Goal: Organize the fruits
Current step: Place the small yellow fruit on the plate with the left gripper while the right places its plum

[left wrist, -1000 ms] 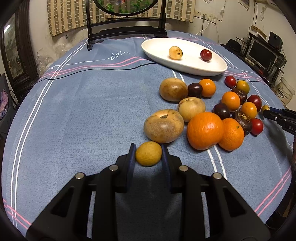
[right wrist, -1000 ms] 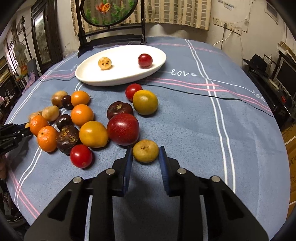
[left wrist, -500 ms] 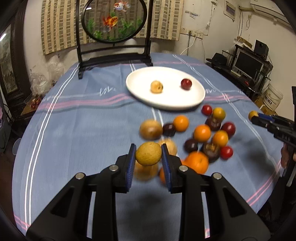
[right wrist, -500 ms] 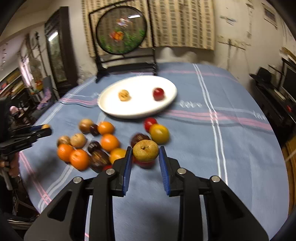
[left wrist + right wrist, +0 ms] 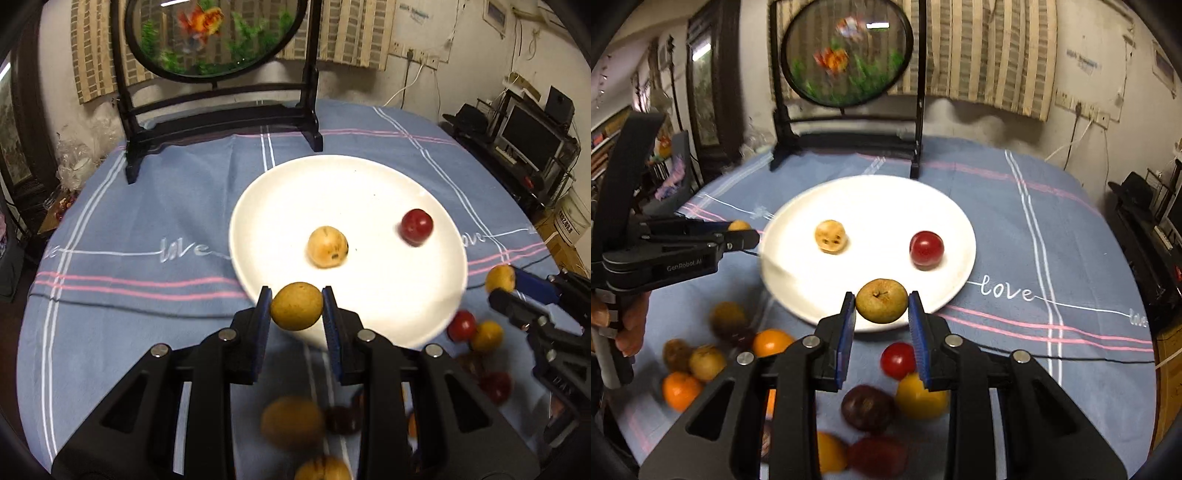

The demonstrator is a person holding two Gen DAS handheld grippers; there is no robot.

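Observation:
My left gripper (image 5: 296, 308) is shut on a small yellow-brown fruit (image 5: 296, 305), held in the air over the near rim of the white plate (image 5: 280, 192). My right gripper (image 5: 881, 303) is shut on a small olive-brown pear-like fruit (image 5: 881, 301), held over the near rim of the same plate (image 5: 798, 273). The plate holds a tan fruit (image 5: 327, 246) and a red fruit (image 5: 416, 226). The right gripper also shows in the left wrist view (image 5: 498, 284), and the left gripper in the right wrist view (image 5: 740, 230).
Several loose fruits lie on the blue tablecloth below the grippers: oranges (image 5: 772, 341), a red one (image 5: 897, 360), a yellow one (image 5: 919, 397), a dark one (image 5: 868, 408). A round fish screen on a black stand (image 5: 221, 122) stands behind the plate. Furniture surrounds the table.
Both grippers have lifted their fruits off the cloth and carried them forward from the fruit pile to the near edge of the plate, which now looks much closer.

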